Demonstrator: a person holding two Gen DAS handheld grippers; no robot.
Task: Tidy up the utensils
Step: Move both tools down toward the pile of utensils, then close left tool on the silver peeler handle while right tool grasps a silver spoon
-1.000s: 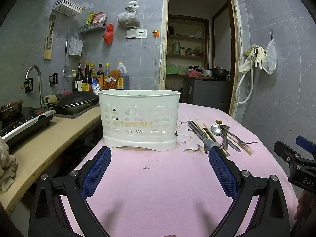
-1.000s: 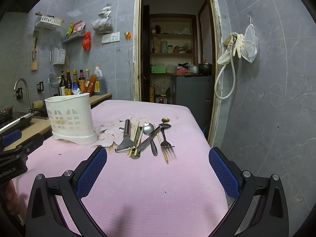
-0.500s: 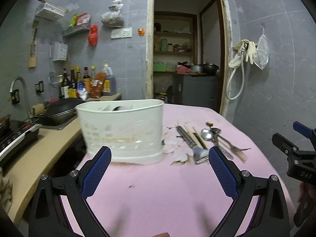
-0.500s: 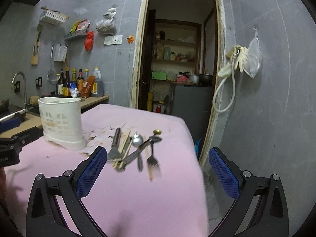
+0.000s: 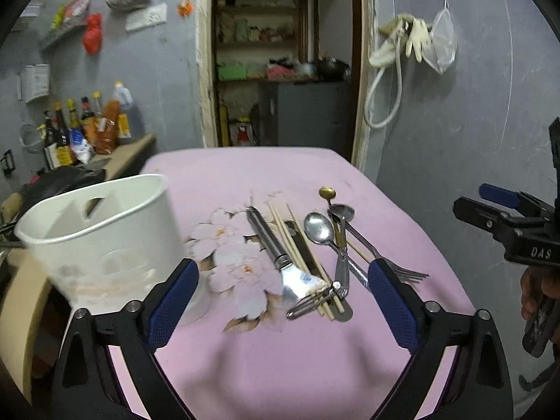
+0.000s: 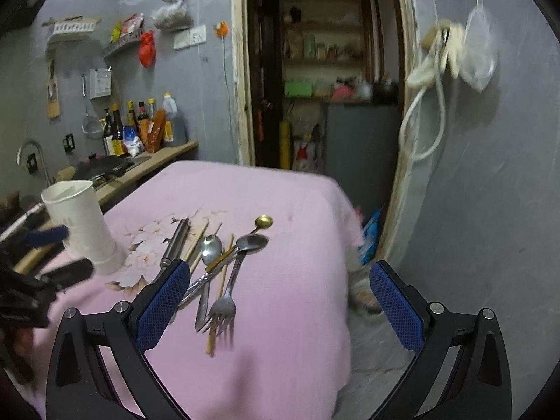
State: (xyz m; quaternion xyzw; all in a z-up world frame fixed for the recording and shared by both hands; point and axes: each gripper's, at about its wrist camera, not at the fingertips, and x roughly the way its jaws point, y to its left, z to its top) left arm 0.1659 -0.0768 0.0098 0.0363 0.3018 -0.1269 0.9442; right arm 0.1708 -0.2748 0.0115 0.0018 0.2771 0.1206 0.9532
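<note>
**A:** Where did the utensils lie relative to the two grippers?

**B:** The utensil pile (image 5: 308,255) lay loose on the pink tablecloth (image 5: 280,360), ahead of both. From the left gripper (image 5: 281,301) it sat straight ahead between the spread fingers, its near end close to their tips. From the right gripper (image 6: 280,304) it lay toward the left finger. By my reading the left hand was better lined up. The long handles ran roughly away from the cameras, so a grasp would close across them.

**A:** Were the jaws holding anything?

**B:** No. Both pairs stood wide apart and empty; the left had just narrowed slightly, with nothing pressed between its blue, mesh-textured pads (image 5: 173,301).

**A:** What was in the pile?

**B:** A shiny steel turner (image 5: 280,259) with a round handle, thin pale wooden chopsticks (image 5: 297,245), a polished spoon (image 5: 316,229), and a metal fork (image 6: 224,306) with its tines toward the cameras. They overlapped.

**A:** And the holder?

**B:** A white plastic utensil holder (image 5: 105,241), oval and partitioned, stood upright left of the pile.
</note>
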